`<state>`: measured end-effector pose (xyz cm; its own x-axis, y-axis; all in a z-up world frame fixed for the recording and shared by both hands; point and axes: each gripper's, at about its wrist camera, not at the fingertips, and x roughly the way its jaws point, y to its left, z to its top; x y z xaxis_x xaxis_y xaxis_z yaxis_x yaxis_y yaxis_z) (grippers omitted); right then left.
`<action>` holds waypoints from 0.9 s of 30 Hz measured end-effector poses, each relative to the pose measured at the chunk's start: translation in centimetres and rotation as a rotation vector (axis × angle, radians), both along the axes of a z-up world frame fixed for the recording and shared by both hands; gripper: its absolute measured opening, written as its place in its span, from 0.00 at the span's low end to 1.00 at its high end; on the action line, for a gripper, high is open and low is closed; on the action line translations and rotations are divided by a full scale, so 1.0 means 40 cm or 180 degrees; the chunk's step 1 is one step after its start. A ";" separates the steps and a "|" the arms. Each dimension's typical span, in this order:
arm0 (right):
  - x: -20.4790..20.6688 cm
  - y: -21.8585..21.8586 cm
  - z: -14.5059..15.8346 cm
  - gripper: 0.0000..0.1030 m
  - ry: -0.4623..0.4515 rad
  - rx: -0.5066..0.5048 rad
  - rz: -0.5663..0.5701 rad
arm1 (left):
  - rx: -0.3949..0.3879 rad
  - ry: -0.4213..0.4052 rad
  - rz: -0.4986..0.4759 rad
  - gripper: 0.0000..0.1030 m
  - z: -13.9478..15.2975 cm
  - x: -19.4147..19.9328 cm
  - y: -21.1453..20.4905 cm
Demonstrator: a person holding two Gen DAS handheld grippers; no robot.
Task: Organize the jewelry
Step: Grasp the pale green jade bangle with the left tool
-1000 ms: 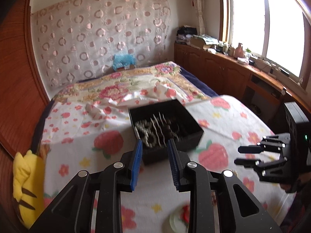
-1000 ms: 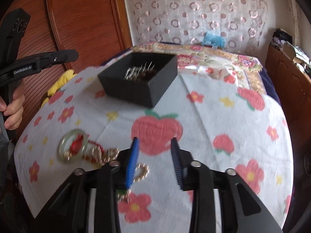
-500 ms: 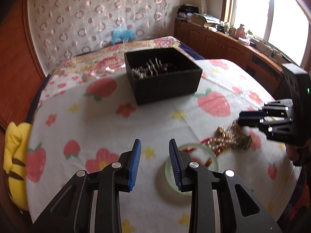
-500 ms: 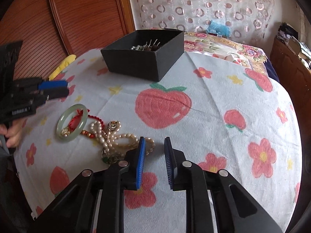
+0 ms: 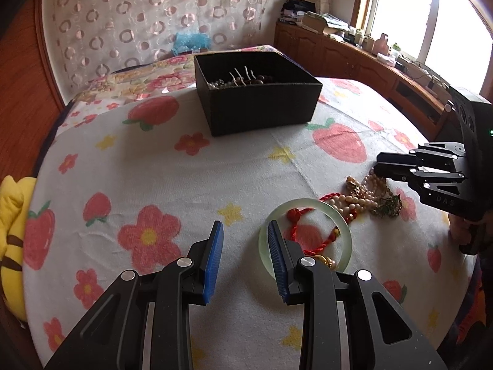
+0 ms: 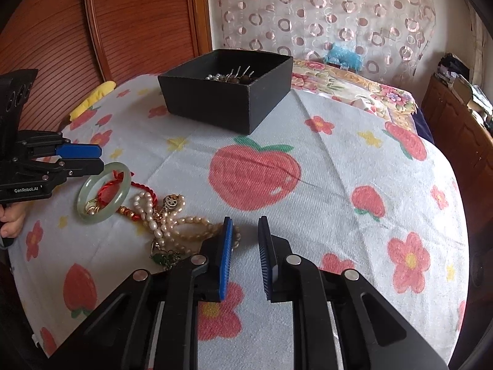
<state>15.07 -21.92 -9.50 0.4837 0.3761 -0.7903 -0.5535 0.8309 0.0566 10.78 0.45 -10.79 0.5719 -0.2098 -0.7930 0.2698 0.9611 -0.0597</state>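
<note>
- Take the black box [image 5: 257, 92] as your landmark: it sits at the far side of the strawberry-print cloth [image 5: 154, 166] and already holds some pearls and pins. Everything left to sort lies on the cloth nearer to you than the box.
- The jade bangle [image 5: 346, 234] lies flat, nearest your left claw [image 5: 245, 257]. It is rigid and smooth, likely slippery and liable to crack if dropped. Pinch across the ring's band, one finger inside the hoop and one outside, not across its full width.
- A red cord [image 5: 311, 243] runs through the bangle and trails toward the beads. I judge that lifting the bangle may drag the rest along, so raise it slowly.
- The pearl strands [image 6: 172, 225] lie tangled just beside the bangle, with a small green pendant [image 6: 163, 259] on their near side. They are limp and light; take hold at a bunched part so the strand hangs evenly.
- Your left claw stands apart, nothing between its pads, with its right finger over the bangle's near rim.
- Your right claw [image 6: 245, 254] has just been narrowing; its jaws stand a small gap apart, empty, with the left finger at the edge of the pearls.
</note>
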 end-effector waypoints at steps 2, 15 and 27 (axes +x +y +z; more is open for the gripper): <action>-0.001 -0.003 0.000 0.19 -0.0002 -0.0001 0.0000 | -0.0025 0.0040 -0.0032 0.28 -0.006 0.004 -0.008; -0.001 -0.001 -0.002 0.19 0.0000 0.0000 -0.0001 | -0.0121 -0.0122 0.0074 0.06 0.033 -0.014 -0.007; 0.005 -0.004 0.001 0.19 0.0045 0.0011 0.0020 | -0.0380 -0.0484 0.0221 0.06 0.127 -0.090 0.022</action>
